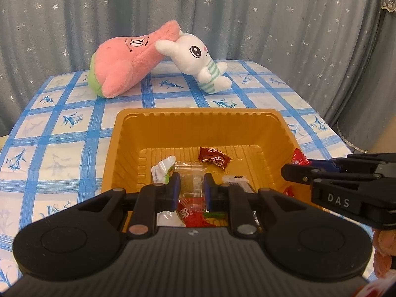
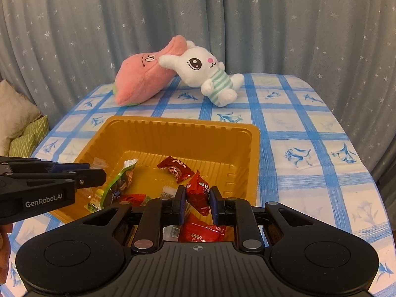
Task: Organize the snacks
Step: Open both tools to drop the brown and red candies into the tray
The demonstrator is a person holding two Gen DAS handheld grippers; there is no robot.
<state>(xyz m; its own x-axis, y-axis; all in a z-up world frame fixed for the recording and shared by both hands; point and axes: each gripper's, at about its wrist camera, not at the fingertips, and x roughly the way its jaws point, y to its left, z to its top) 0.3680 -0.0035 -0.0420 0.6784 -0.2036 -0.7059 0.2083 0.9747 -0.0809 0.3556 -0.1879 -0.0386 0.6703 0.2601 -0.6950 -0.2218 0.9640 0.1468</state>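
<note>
A gold plastic tray (image 1: 198,123) (image 2: 173,133) sits on the checked tablecloth and holds several wrapped snacks. My left gripper (image 1: 191,188) is shut on a clear-wrapped candy (image 1: 190,180) just above the tray's near side. My right gripper (image 2: 197,200) is shut on a red-wrapped snack (image 2: 199,193) over the tray's near right part; it also shows from the side in the left wrist view (image 1: 294,172). A dark red candy (image 1: 214,158) (image 2: 175,169) lies on the tray floor. A green-edged packet (image 2: 118,183) lies at the tray's left.
A pink plush (image 1: 128,59) (image 2: 146,79) and a white rabbit plush (image 1: 200,59) (image 2: 208,71) lie at the table's far side. A starred grey curtain hangs behind. Cushions (image 2: 22,128) sit left of the table.
</note>
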